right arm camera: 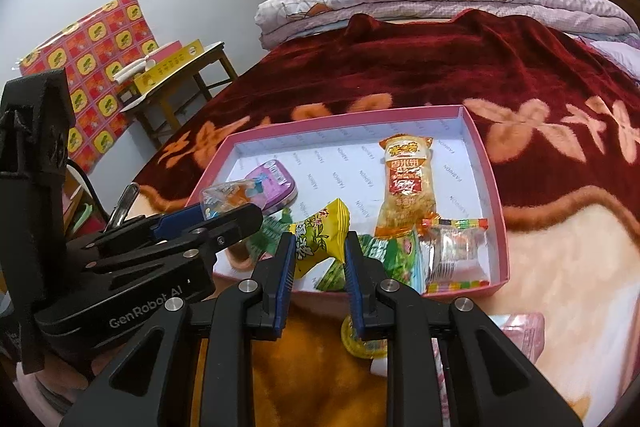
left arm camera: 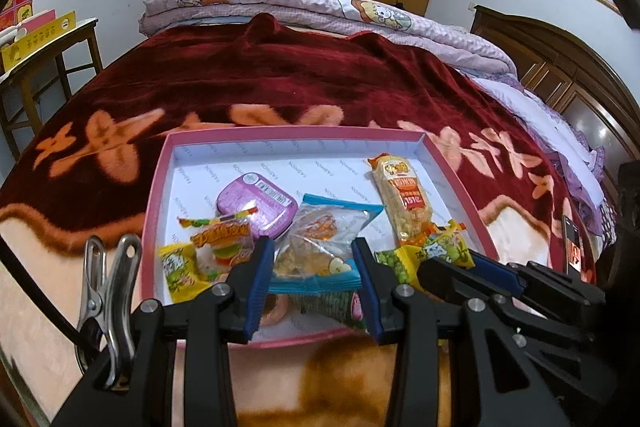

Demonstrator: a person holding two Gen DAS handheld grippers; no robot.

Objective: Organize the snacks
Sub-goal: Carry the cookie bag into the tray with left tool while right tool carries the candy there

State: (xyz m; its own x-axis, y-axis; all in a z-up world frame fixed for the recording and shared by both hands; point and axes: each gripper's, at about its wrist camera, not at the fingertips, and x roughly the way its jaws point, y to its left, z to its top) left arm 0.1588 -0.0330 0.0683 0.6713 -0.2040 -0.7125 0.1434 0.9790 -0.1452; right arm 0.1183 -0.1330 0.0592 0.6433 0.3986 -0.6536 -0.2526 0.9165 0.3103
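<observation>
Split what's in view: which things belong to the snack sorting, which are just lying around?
Job:
- pink box
- clear pastry packet in left gripper
- yellow candy packet in right gripper
- rice cracker pack
- purple tin

Lying about:
- red blanket
- folded quilt
- metal clip
- wooden side table
</observation>
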